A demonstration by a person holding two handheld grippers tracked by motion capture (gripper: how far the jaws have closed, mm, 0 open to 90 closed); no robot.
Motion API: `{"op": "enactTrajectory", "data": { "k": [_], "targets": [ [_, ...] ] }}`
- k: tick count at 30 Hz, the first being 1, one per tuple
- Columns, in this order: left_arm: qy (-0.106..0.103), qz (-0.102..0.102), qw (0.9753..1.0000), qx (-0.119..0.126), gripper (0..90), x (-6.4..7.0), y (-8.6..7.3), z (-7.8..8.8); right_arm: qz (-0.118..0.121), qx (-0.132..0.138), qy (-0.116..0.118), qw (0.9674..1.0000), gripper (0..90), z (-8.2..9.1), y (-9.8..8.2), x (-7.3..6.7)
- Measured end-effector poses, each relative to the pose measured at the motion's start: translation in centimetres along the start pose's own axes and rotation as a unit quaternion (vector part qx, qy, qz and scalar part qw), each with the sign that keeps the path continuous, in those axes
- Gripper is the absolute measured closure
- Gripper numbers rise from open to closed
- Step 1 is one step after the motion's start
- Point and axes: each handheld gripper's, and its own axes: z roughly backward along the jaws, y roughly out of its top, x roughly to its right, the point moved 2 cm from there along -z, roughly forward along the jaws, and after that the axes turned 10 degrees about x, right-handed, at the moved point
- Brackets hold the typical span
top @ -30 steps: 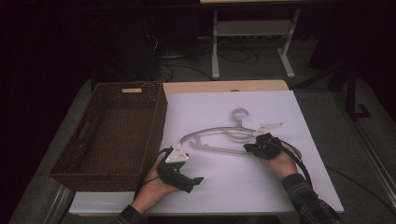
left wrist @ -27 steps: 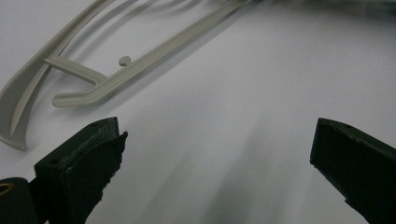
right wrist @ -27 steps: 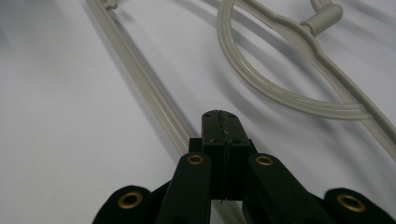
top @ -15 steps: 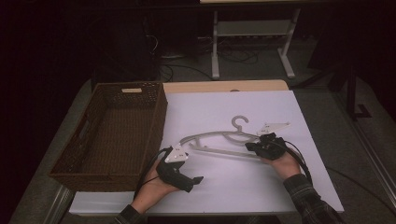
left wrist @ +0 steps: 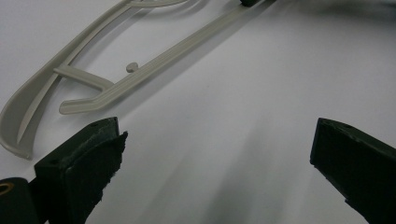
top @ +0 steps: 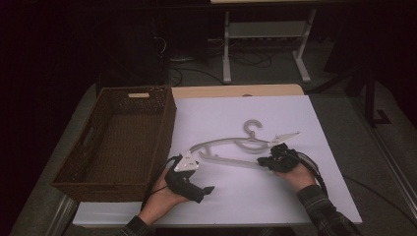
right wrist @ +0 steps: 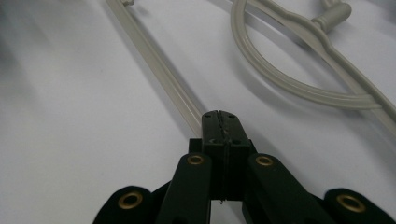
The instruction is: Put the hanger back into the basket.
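The hanger (top: 236,147) lies flat on the white sheet (top: 295,196), just right of the basket (top: 115,142). The right gripper (top: 263,161) has its jaws clamped together on the hanger's lower bar (right wrist: 163,79), right of the hook. The left gripper (top: 209,189) rests near the hanger's left end, jaws wide apart, holding nothing

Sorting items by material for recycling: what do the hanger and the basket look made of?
Hanger: likely moulded plastic, pale grey-beige with a smooth, slightly glossy surface and ribbed edges in the gripper views. Basket: dark brown woven wicker or rattan, matte, with a visible weave; it could be a synthetic imitation.
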Motion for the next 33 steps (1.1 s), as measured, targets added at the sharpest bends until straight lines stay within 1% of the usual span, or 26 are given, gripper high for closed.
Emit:
{"op": "enactTrajectory", "data": {
  "k": [6,13,15,17,21,25,28,29,31,33],
  "targets": [
    [-0.001,0.0,1.0,-0.001,1.9,0.1,0.0,-0.1,-0.008,-0.009,0.004,0.9999,89.8,-0.3,-0.1,0.1],
    [-0.001,0.0,1.0,0.0,1.9,0.1,0.1,-0.1,-0.011,-0.011,0.006,0.9999,89.9,-0.4,-0.1,0.3],
    [-0.001,-0.003,1.0,0.001,1.9,0.0,0.3,-0.2,-0.012,-0.011,0.007,0.9998,89.9,-0.5,-0.2,0.3],
    [0.0,-0.002,1.0,0.001,1.9,-0.1,0.7,-0.3,-0.014,-0.011,0.008,0.9998,89.9,-0.5,-0.2,0.4],
    [0.005,-0.004,1.0,0.006,1.8,-0.6,2.1,-0.9,-0.014,-0.012,0.008,0.9998,89.9,-0.5,-0.2,0.4],
    [0.007,-0.009,0.9998,0.013,2.9,-1.4,3.8,-1.9,-0.017,-0.012,0.01,0.9997,89.9,-0.6,-0.2,0.5],
    [0.002,-0.013,0.9997,0.02,7.6,-2.3,5.3,-3.1,-0.018,-0.013,0.011,0.9997,89.9,-0.6,-0.3,0.5],
    [0.002,-0.014,0.9997,0.021,10.4,-2.6,5.7,-3.3,-0.017,-0.012,0.011,0.9997,89.9,-0.6,-0.2,0.5],
    [0.007,-0.015,0.9997,0.021,14.3,-3.5,6.5,-4.4,-0.019,-0.012,0.012,0.9997,89.9,-0.6,-0.3,0.6],
    [0.014,-0.018,0.9997,0.013,15.7,-4.4,6.9,-5.3,-0.02,-0.011,0.013,0.9996,89.9,-0.6,-0.3,0.6]
  ]
}}
